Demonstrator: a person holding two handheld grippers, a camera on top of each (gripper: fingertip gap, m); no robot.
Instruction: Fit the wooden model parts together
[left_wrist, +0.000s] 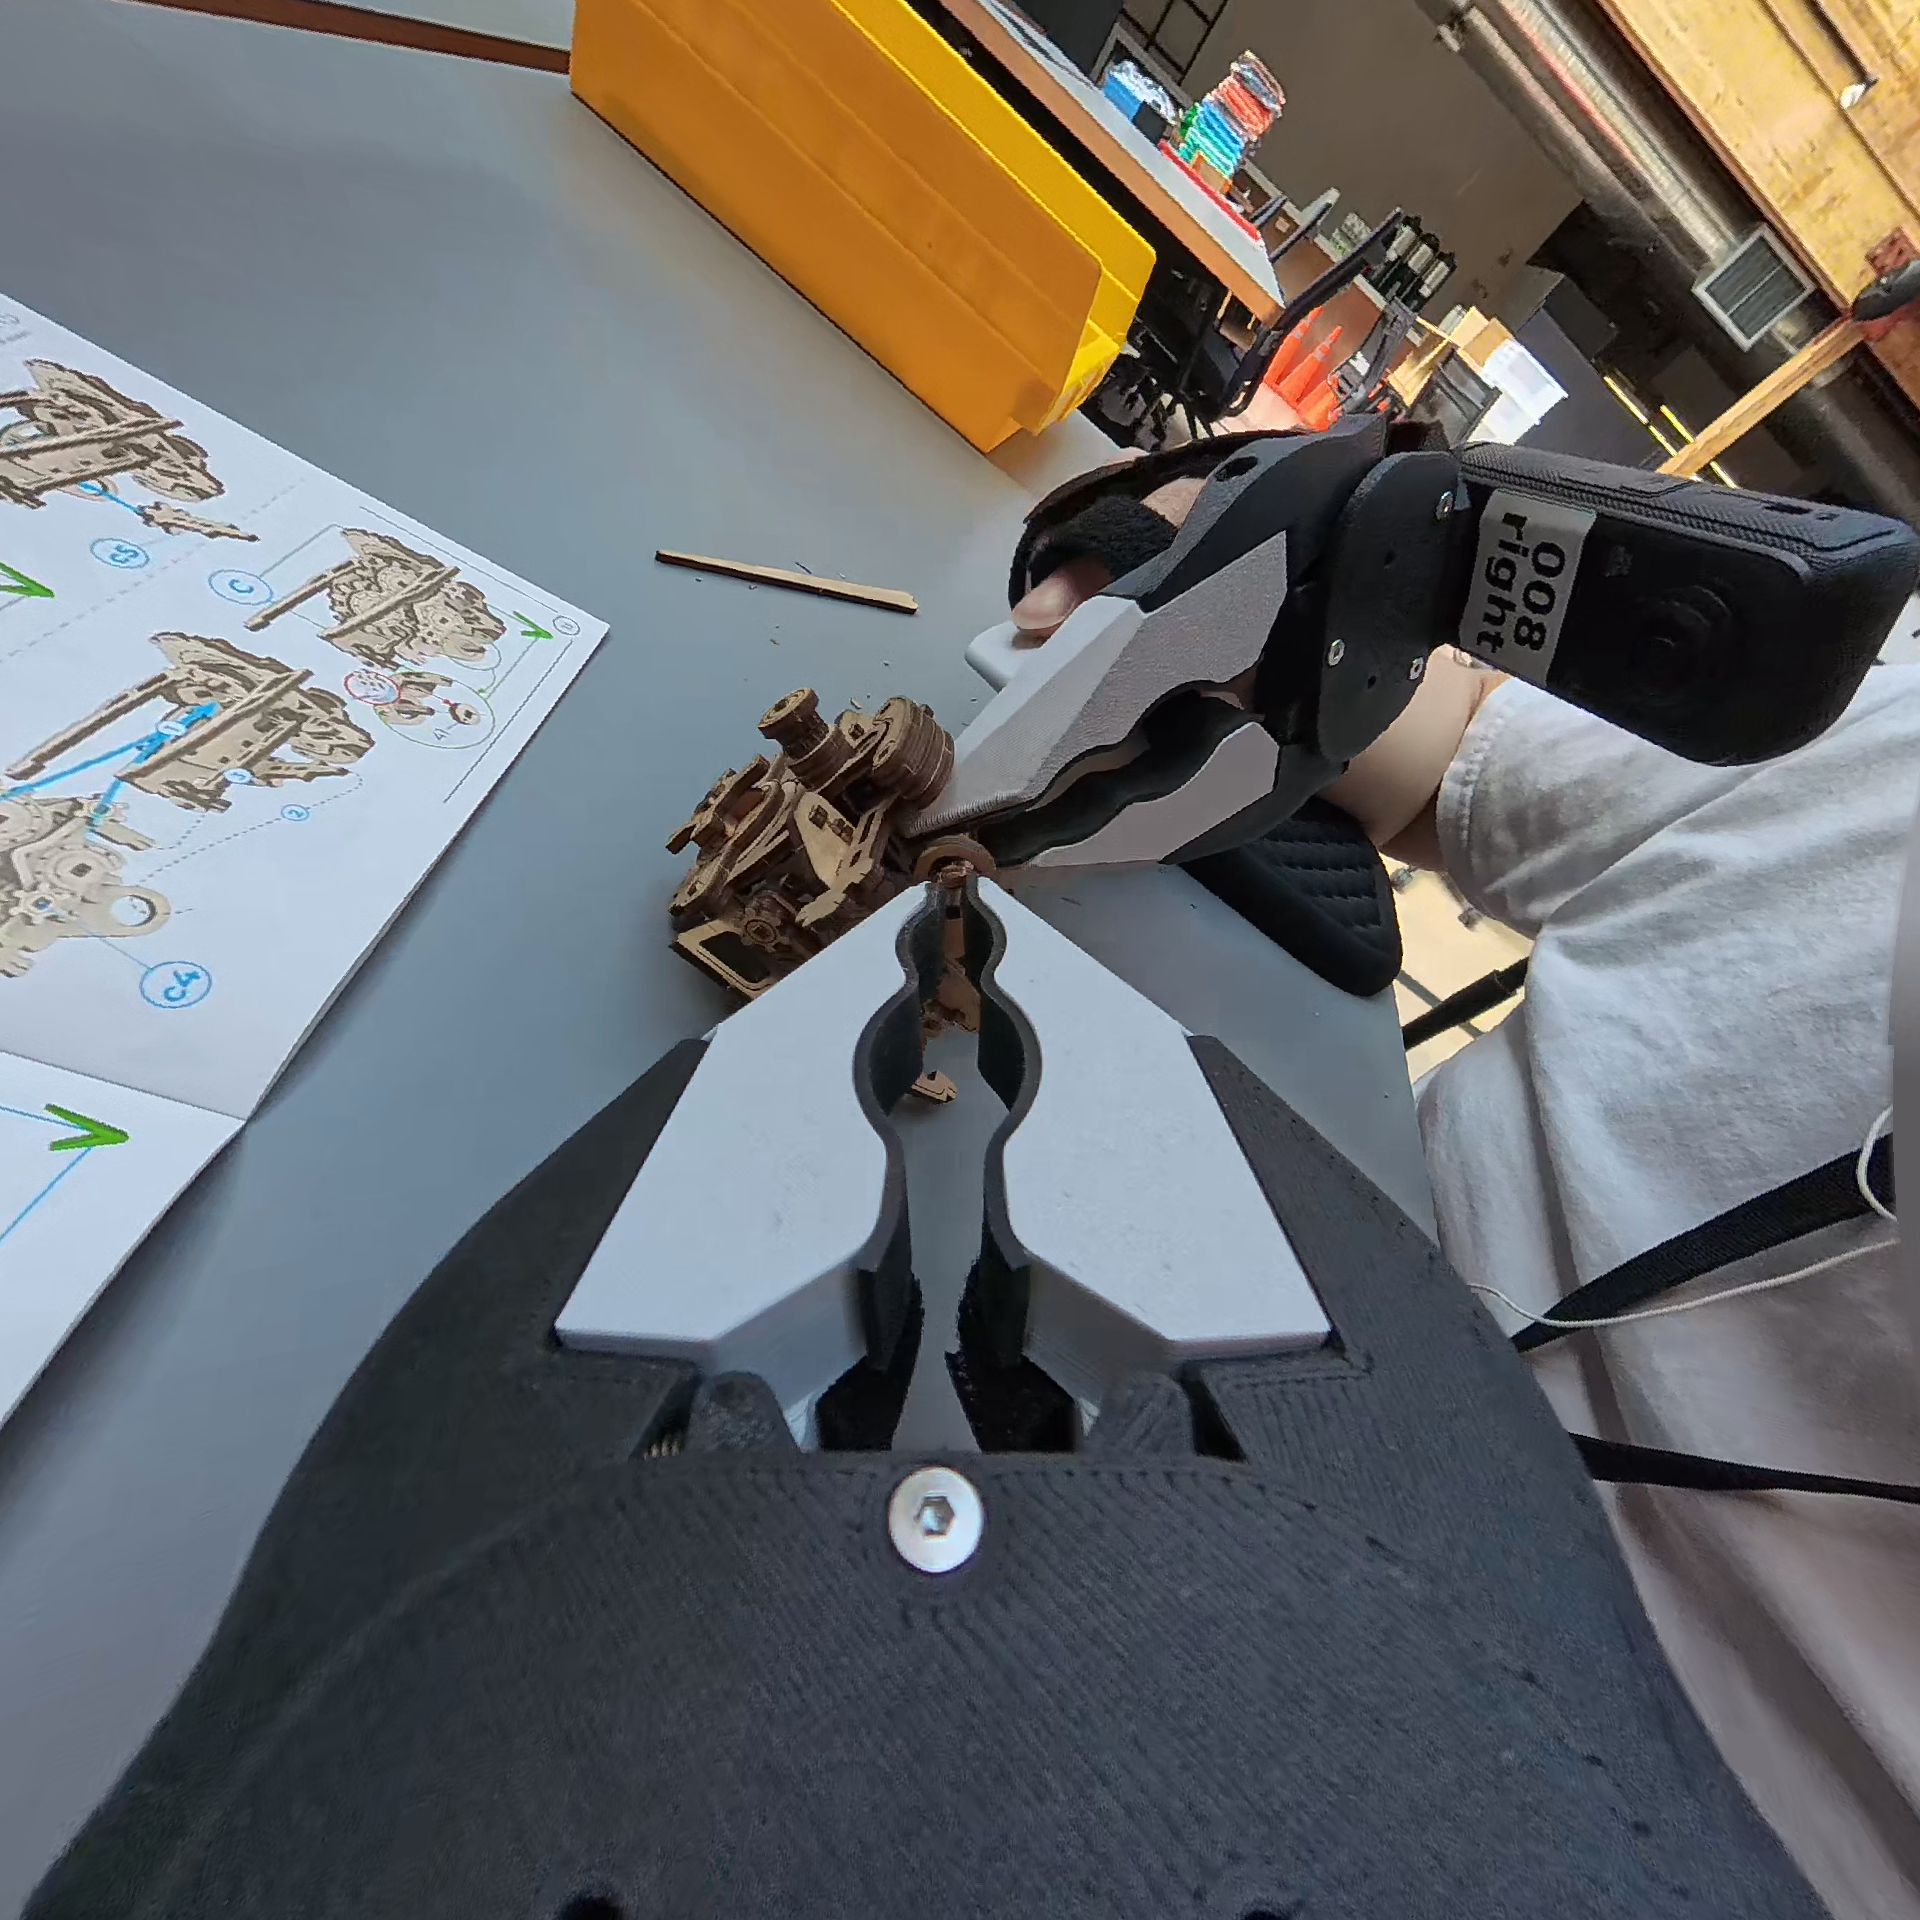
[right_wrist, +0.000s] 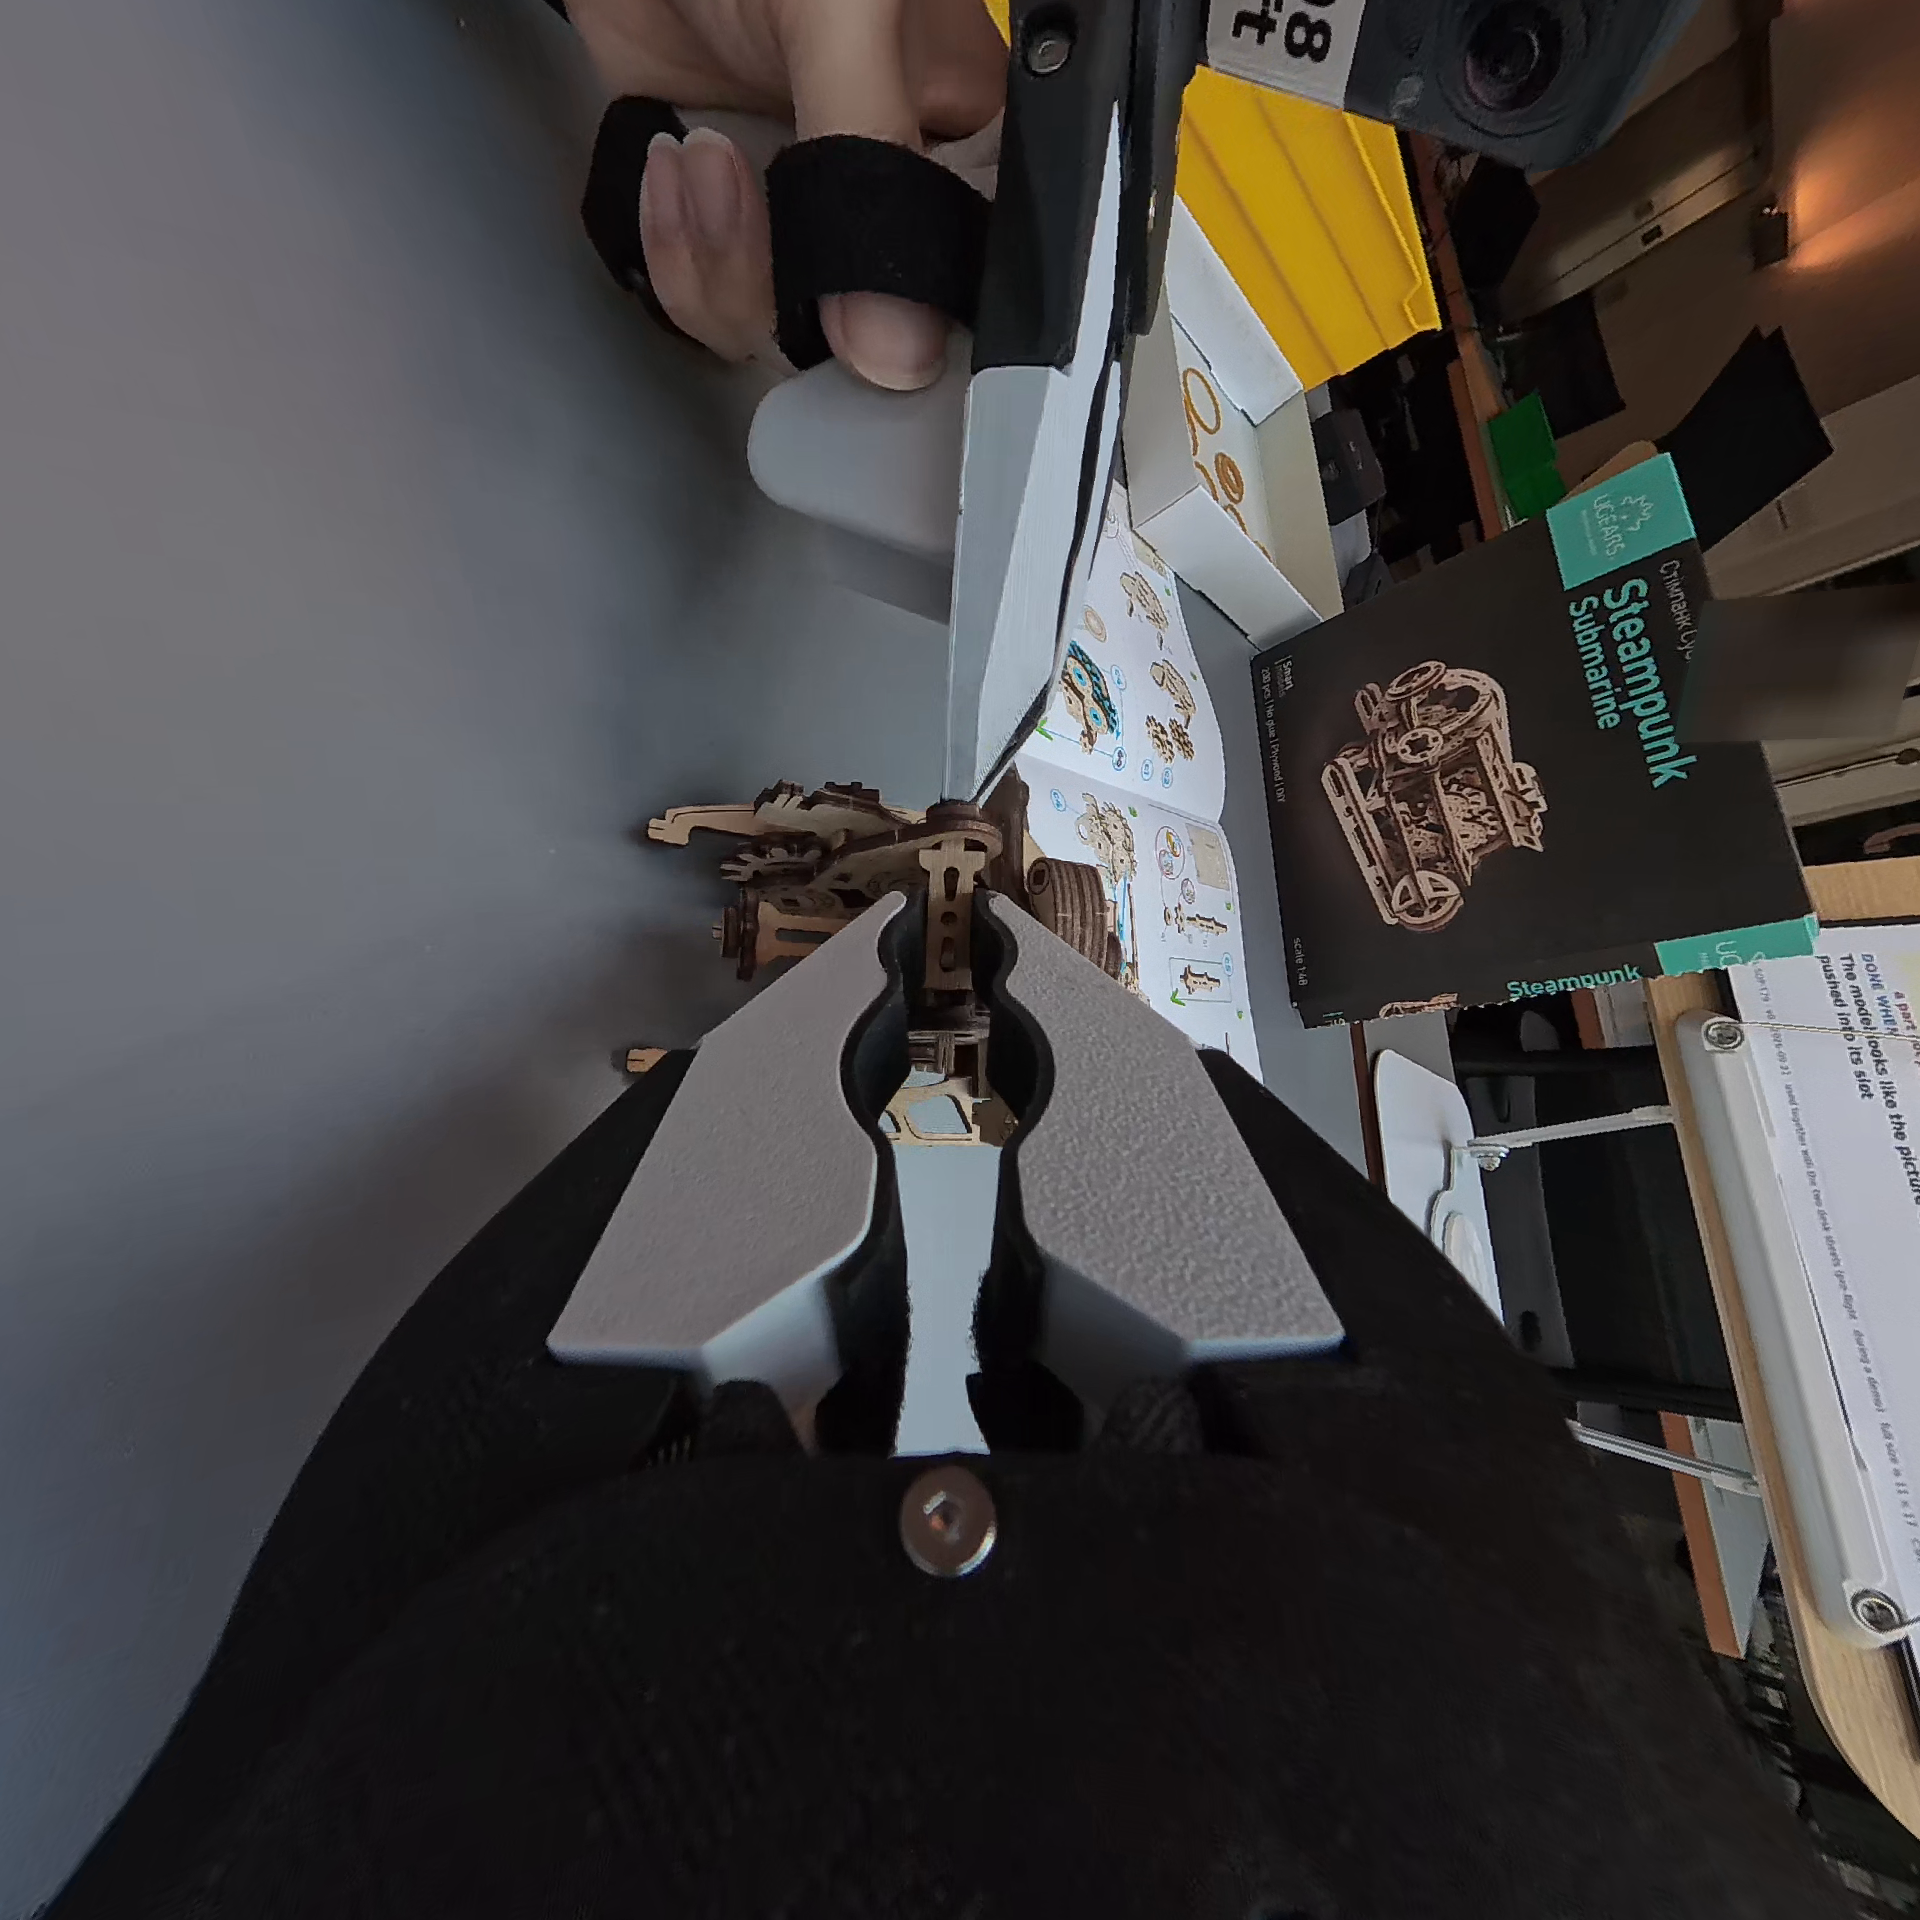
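Left wrist view: both grippers (left_wrist: 951, 894) (right_wrist: 940, 904) pinch the wooden model (left_wrist: 800, 831), instruction sheet (left_wrist: 260, 675) and yellow bin (left_wrist: 862, 208) beyond.

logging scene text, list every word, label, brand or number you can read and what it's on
I don't copy out writing; these things bear it:
Grey sticker on the black camera: legible digits and a word.
Black and teal cardboard box: brand mark, title, small print.
White instruction booklet: circled step codes.
White printed sheet in a clear holder: bold lines, blurred small ones.
White open box: orange lettering, partly hidden.
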